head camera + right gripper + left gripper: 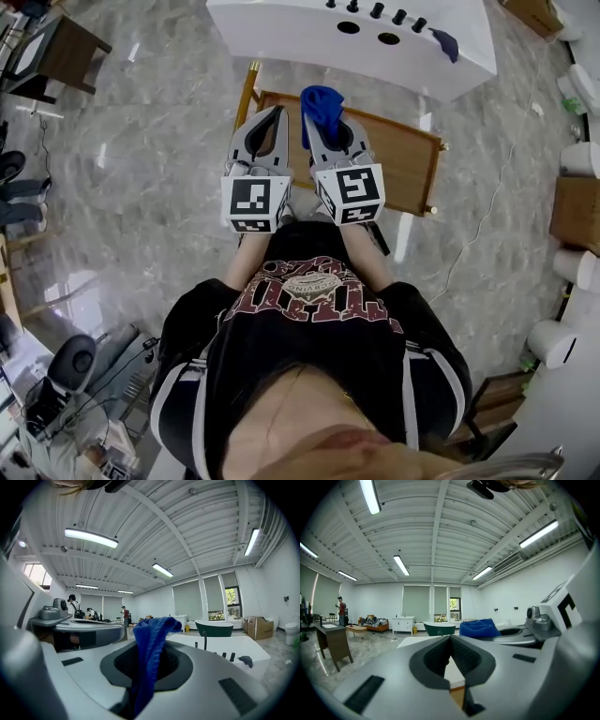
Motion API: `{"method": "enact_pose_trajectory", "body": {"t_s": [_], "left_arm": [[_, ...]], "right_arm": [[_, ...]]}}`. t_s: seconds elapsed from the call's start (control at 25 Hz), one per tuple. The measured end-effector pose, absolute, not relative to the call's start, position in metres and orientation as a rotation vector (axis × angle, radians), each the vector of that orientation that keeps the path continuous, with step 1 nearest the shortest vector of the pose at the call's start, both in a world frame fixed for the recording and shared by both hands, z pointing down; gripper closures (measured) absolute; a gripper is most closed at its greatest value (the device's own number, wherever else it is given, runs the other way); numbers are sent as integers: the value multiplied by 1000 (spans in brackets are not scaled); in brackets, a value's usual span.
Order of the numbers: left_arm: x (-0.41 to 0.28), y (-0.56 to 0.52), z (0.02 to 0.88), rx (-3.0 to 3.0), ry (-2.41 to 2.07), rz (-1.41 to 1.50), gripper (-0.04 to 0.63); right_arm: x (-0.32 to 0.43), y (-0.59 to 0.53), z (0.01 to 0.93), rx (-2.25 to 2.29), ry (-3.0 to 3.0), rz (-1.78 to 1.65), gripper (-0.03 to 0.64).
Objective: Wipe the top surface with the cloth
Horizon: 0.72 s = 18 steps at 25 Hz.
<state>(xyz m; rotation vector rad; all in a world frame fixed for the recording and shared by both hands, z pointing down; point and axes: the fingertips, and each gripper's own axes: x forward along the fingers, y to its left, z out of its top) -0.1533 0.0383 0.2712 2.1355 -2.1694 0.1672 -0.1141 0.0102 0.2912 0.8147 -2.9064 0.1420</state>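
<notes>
Past the person's shirt (314, 300), my right gripper (325, 120) pinches the cloth (320, 99). The left gripper (273, 116) is pressed together, empty. The wooden table (405, 157) lies below, rightward.

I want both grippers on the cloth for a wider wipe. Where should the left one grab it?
Probably the loose bunched end of the blue cloth poking out of the right gripper, approached from its left, where the left gripper sits alongside. Its jaws are shut, so open them first.
</notes>
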Motion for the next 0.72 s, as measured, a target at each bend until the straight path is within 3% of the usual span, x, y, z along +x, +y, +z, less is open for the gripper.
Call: {"method": "enact_pose_trajectory", "body": {"t_s": [0.72], "left_arm": [[-191,-2,282,2086,-2207,162,549]], "right_arm": [[-138,-41,307,861,-2857,173,558]]}}
